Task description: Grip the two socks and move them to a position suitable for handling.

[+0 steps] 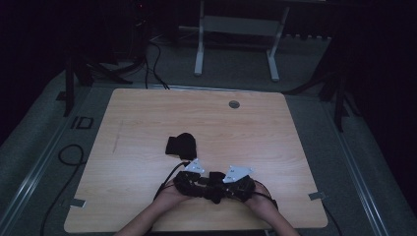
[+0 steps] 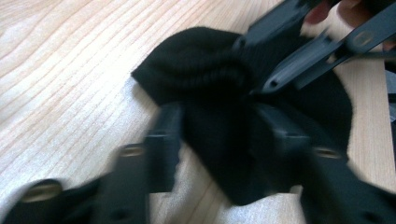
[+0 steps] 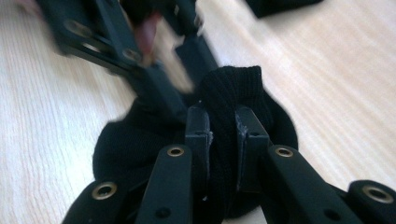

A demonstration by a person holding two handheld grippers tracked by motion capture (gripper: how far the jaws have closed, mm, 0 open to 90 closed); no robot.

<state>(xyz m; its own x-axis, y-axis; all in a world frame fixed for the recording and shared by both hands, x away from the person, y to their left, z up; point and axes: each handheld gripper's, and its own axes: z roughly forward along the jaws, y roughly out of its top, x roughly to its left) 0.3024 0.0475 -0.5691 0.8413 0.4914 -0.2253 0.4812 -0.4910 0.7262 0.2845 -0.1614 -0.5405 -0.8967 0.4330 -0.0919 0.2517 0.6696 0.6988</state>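
Two grippers: worked close together at the near edge of the surface [image 1: 147,123], both on one black sock [image 1: 214,189].
Right gripper [image 3: 223,135]: jaws pressed on a raised fold of the sock's ribbed knit; fabric is seen squeezed between the pads.
Left gripper [image 2: 219,135]: jaws set astride the sock's flat part, one either side; the picture is blurred, so a firm pinch cannot be confirmed. Fabric is between them.
Sock position: lying on the wood directly between the two hands, bunched at the middle, one rounded end spread flat toward the left gripper.
Handling (judged): light, soft, limp; no shape is kept once lifted, so anything not held will sag. Knit is grippy, so slip is unlikely. Nothing fragile.
Where to take hold (judged): the ribbed cuff or a doubled fold is best, since more thickness is offered to the pads; a single thin layer may be missed against the surface.
Risk (judged): both layers may be caught together if the opening is meant to be spread.
Second black sock [image 1: 181,145]: lying farther out on the surface, apart from the grippers, untouched.
Beyond: grommet hole [image 1: 234,104] near the far edge; floor cables [image 1: 152,59] and a white frame [image 1: 236,39] behind.
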